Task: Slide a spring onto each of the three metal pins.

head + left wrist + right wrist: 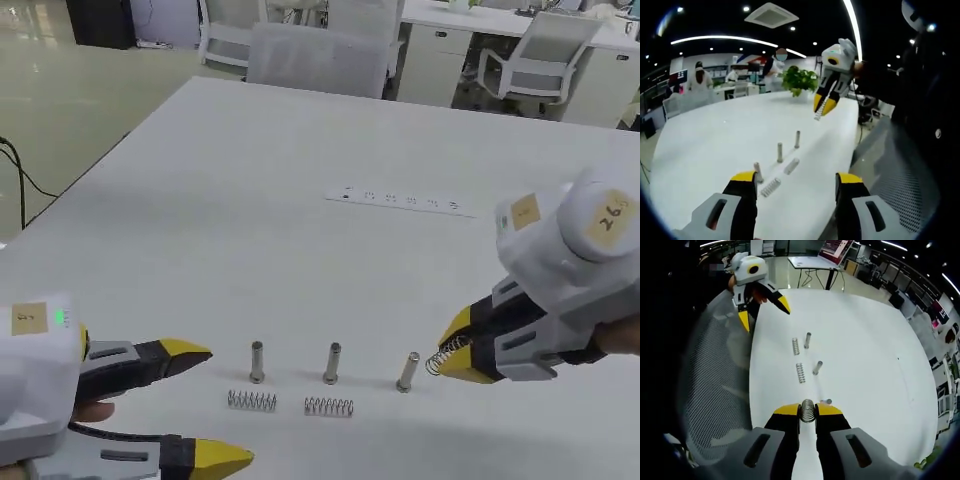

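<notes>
Hovering just beside the right pin [408, 371], the right gripper [455, 360] is clamped on a spring [445, 357]. None of the three pins [332, 363] is loaded yet. Two springs [328, 406] lie left of that pin; the left gripper [225, 405] waits farther left, jaws apart.

Rt fingers [830, 410] hide most of nearest pin [827, 401].

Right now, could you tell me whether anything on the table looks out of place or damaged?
Nothing stands out: three pins stand in a row, two springs lie beside them, and the right gripper holds the third spring.
</notes>
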The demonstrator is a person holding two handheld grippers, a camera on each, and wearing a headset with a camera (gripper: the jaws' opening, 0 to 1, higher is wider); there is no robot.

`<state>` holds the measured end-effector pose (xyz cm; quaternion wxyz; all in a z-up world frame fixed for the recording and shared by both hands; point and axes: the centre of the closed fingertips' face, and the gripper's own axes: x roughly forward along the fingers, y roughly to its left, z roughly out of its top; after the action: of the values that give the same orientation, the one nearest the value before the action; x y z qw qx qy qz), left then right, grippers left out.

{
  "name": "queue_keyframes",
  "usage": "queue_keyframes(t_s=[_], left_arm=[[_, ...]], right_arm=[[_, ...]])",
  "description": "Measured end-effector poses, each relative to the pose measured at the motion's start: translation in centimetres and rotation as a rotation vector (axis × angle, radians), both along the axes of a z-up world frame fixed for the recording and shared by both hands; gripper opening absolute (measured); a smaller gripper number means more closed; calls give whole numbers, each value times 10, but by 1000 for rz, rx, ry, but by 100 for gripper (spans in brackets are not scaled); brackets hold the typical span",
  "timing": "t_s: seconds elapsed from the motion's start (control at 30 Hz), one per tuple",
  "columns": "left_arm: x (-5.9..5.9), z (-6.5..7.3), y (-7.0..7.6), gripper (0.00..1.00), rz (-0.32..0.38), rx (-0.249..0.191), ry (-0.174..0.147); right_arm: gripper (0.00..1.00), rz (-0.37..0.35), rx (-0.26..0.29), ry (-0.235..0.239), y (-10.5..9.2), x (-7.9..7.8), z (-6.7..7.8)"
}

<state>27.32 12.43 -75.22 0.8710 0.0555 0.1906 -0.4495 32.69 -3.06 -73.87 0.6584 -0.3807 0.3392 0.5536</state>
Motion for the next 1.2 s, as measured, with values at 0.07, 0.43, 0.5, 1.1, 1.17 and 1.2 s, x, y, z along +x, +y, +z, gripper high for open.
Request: queue_keyframes(t_s=[0.07, 0.43, 0.5, 1.1, 1.17, 1.2], left_arm=[[0, -1, 0, 58, -1, 3, 0], [-2, -4, -1, 59, -11, 15, 3], [-2, -4, -2, 59, -12, 15, 3], [-3, -8, -1, 60, -13, 29, 10], [-3, -8, 0, 60, -13, 28, 10], [-3, -8, 0, 60, -13, 28, 11]], right_arm=[[8, -3, -11, 0, -1, 7, -1], [8, -9, -85, -10, 0, 31, -17], [8, -9, -86, -3, 2, 33, -21], [8, -39, -134, 36, -2, 49, -50], [8, -34, -138, 42, -2, 49, -52], [8, -34, -139, 44, -1, 49, -52]])
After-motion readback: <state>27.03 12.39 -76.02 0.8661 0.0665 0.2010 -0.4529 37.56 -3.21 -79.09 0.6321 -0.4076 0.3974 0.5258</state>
